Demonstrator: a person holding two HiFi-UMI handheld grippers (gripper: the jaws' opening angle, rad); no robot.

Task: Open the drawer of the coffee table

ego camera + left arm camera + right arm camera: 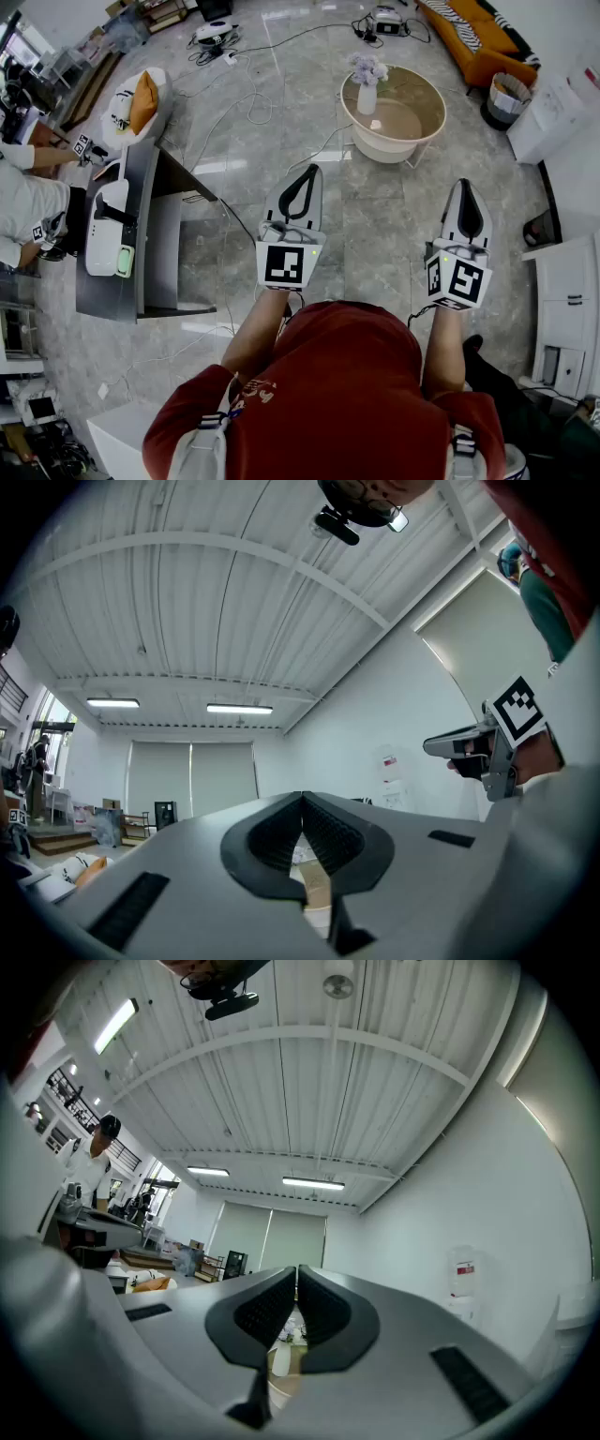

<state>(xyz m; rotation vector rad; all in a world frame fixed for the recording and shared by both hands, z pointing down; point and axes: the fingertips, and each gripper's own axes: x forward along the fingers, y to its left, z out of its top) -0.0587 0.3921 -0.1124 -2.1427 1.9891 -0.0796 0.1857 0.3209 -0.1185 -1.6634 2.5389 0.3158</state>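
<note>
A low dark grey table (pixel 150 183) stands at the left, with white devices (pixel 105 230) on its top and its side facing me. Further off is a round beige table (pixel 420 120) with a white vase of flowers (pixel 367 86). I cannot make out a drawer front on either one. Both grippers are held level in front of the person's red shirt, well apart from both tables. My left gripper (pixel 309 172) (pixel 302 801) is shut with nothing in it. So is my right gripper (pixel 466 186) (pixel 296 1271).
An orange sofa (pixel 473 37) and a white bin (pixel 509 97) are at the far right, white cabinets (pixel 567 291) along the right wall. Cables (pixel 246 89) trail over the marble floor. A white chair with an orange cushion (pixel 142 101) and seated people (pixel 26 202) are at the left.
</note>
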